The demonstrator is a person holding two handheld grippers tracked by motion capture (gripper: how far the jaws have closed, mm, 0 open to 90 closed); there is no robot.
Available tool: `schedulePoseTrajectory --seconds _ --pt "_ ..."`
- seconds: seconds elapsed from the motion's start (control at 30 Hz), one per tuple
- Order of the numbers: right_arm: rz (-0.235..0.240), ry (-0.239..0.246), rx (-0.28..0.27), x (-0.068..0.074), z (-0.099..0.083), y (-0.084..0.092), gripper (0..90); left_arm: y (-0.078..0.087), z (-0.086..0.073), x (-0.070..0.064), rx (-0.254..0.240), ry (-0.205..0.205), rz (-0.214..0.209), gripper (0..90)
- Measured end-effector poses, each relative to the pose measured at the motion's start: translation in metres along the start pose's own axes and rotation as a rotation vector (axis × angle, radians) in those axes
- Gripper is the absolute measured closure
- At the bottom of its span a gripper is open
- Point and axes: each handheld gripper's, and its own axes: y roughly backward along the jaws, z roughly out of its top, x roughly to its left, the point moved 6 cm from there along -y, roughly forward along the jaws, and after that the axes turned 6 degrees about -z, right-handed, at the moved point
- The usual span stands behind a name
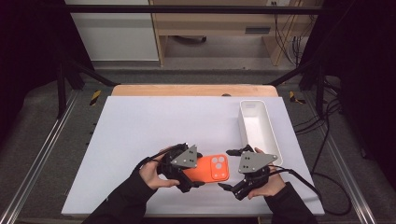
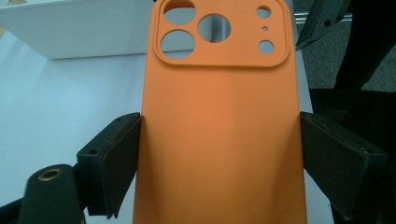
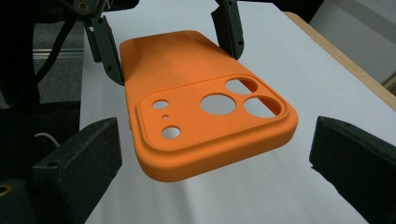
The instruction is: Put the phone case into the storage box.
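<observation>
The left gripper [image 1: 194, 175] already pinches the orange phone case [image 1: 210, 168] clear of the table [image 1: 140, 126], while the right gripper [image 3: 212, 158], jaws spread, has yet to grasp its camera end.

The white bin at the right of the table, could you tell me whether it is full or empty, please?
Empty, as far as it shows: in the high view the white bin has a bare white inside with nothing lying in it.
</observation>
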Motion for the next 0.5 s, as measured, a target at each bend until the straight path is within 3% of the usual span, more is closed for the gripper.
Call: schedulePoseTrajectory --seconds 0.5 --pt "0.06 -0.013 -0.008 -0.0025 0.0006 -0.0088 3.0 -0.0001 0.0034 0.0002 -0.007 -0.012 -0.013 15.4"
